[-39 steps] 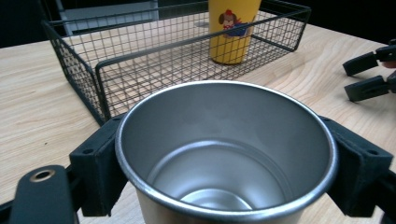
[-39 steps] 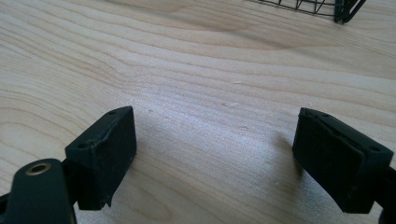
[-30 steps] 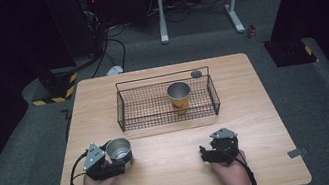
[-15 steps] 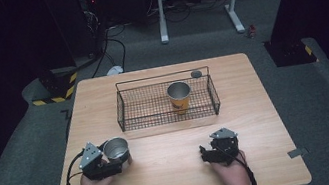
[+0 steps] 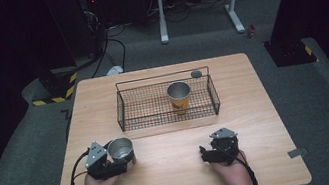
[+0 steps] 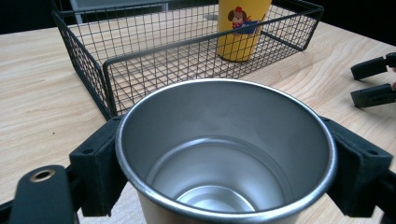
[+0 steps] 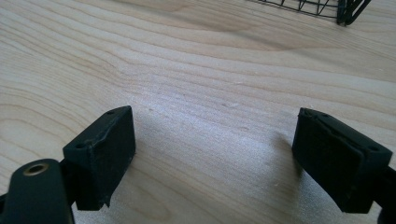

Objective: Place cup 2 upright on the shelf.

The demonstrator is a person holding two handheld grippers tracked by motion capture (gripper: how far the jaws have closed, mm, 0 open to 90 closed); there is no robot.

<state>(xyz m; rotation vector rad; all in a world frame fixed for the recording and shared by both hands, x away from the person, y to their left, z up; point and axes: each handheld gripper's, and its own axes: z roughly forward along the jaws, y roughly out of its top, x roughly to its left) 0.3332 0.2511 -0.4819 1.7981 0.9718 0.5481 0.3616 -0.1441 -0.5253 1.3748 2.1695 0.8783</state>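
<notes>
A steel cup is clamped between the jaws of the left gripper, near the left front part of the wooden table. In the left gripper view, the cup is seen upright and empty, with a black pad pressed against its wall on either side. It is held just short of the near side of a black wire basket, and is not in contact with it.

The basket is set in the middle of the far half of the table. A yellow cup with a metal rim is stood upright inside it, towards its right end; in the left gripper view a cartoon figure is seen printed on that cup. A small dark round object is seen at the far right corner of the basket.

The right gripper is held at the right front of the table, well apart from the basket. In the right gripper view its jaws are spread wide, with bare wood between them.
</notes>
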